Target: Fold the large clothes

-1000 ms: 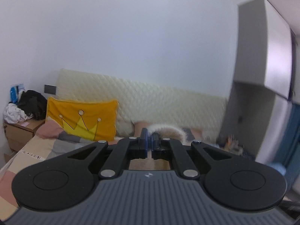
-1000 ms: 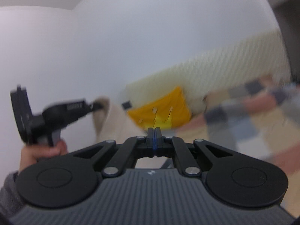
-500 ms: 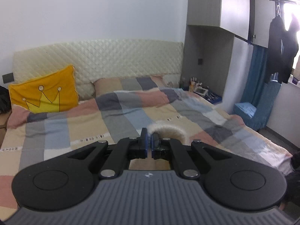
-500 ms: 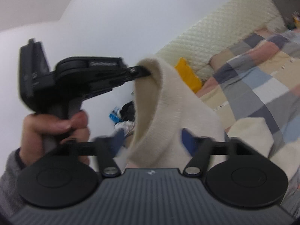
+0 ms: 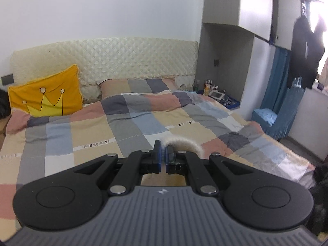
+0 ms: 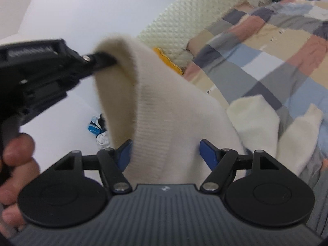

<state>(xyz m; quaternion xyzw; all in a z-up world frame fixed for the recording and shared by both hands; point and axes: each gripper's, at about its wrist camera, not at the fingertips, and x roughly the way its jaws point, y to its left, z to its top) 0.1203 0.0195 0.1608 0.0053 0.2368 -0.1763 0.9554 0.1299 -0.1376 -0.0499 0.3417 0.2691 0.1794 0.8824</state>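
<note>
A cream knitted sweater [image 6: 168,110] hangs in the air above the bed. My left gripper [image 5: 163,155] is shut on its ribbed edge [image 5: 184,144]; from the right wrist view the same gripper [image 6: 106,60] holds the edge up at upper left. My right gripper [image 6: 166,151] is open, its blue pads [image 6: 208,152] on either side of the hanging knit just below the edge, not closed on it. A sleeve [image 6: 274,127] droops toward the quilt at right.
A bed with a patchwork quilt [image 5: 127,127] lies below and ahead, with a yellow crown cushion [image 5: 45,94] against the quilted headboard [image 5: 106,59]. A grey cabinet [image 5: 225,41], bedside shelf with small items [image 5: 219,97] and blue curtain [image 5: 280,94] stand at right.
My right gripper has opened and come up against the hanging sweater. The left gripper, still holding the edge, has swung from facing the wall to facing over the bed.
</note>
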